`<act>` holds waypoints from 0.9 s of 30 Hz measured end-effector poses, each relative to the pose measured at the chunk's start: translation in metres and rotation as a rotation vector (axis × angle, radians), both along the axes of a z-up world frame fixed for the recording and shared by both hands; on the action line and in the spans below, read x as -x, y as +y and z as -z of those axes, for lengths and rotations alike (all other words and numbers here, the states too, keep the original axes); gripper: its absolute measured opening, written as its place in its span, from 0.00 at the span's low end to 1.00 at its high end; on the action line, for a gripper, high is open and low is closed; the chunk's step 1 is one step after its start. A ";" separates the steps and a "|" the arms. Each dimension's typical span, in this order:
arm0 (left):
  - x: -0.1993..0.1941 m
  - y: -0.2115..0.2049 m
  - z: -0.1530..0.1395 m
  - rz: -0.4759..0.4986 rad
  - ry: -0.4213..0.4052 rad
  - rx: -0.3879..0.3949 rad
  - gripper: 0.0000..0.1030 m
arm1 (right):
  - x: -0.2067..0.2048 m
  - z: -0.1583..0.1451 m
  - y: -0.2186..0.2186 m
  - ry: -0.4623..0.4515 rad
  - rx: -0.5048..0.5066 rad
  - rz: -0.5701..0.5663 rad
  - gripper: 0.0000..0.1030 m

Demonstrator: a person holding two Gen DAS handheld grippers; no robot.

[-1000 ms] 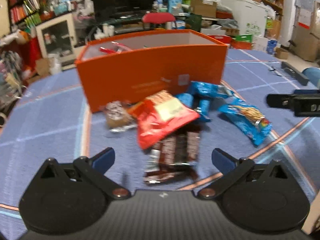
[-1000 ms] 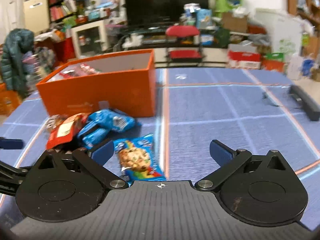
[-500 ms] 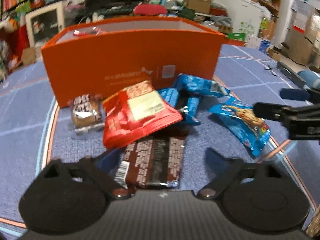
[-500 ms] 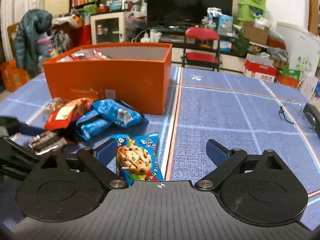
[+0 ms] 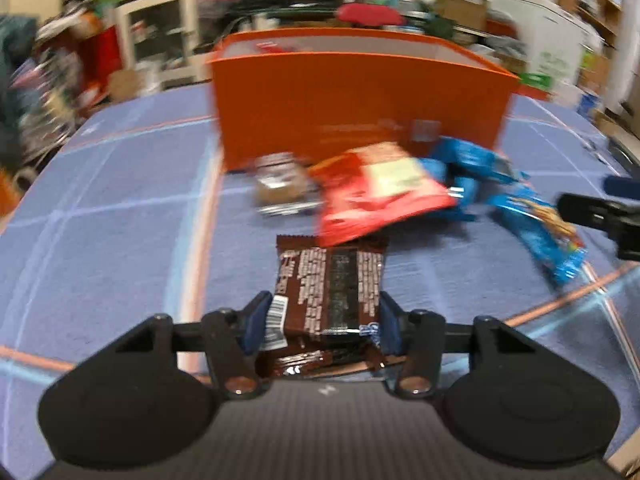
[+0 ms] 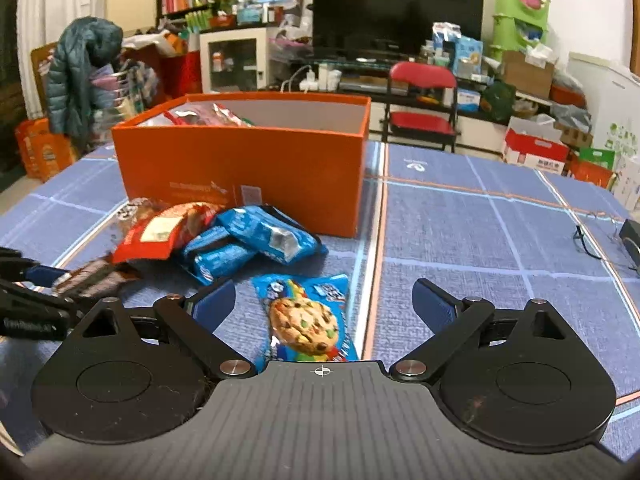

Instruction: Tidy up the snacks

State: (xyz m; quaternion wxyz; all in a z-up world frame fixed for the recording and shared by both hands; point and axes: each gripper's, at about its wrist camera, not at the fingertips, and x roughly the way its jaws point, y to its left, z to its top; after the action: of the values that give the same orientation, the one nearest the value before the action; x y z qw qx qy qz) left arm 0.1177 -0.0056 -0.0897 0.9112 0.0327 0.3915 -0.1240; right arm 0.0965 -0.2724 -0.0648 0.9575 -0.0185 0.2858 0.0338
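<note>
My left gripper (image 5: 322, 320) is shut on a brown chocolate packet (image 5: 332, 288) and holds it just above the cloth, in front of the pile. The packet also shows in the right wrist view (image 6: 94, 276). An open orange box (image 5: 360, 96) stands behind, with some snacks inside at its left end (image 6: 208, 114). In front of it lie a red bag (image 5: 380, 192), blue packets (image 5: 476, 164), a small brown cake packet (image 5: 280, 184) and a blue cookie packet (image 5: 540, 228). My right gripper (image 6: 324, 300) is open, with the cookie packet (image 6: 306, 320) between its fingers on the cloth.
The table has a blue cloth with orange and light lines (image 6: 480, 240). A black object with a cable (image 6: 630, 236) lies at the right edge. A red chair (image 6: 424, 100), a TV and cluttered shelves stand behind the table.
My left gripper has closed on the brown chocolate packet and pulled it back from under the red bag. My right gripper has moved closer over the cookie packet and stays open.
</note>
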 end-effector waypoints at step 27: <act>-0.019 0.006 -0.002 -0.083 -0.019 -0.001 0.91 | -0.037 0.030 0.013 0.157 -0.011 0.086 0.64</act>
State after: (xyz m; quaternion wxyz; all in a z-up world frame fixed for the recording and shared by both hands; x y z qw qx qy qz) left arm 0.1369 0.0001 -0.0873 0.9193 0.0181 0.3838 -0.0856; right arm 0.1339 -0.2599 -0.0944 0.9329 0.0018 0.3601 -0.0046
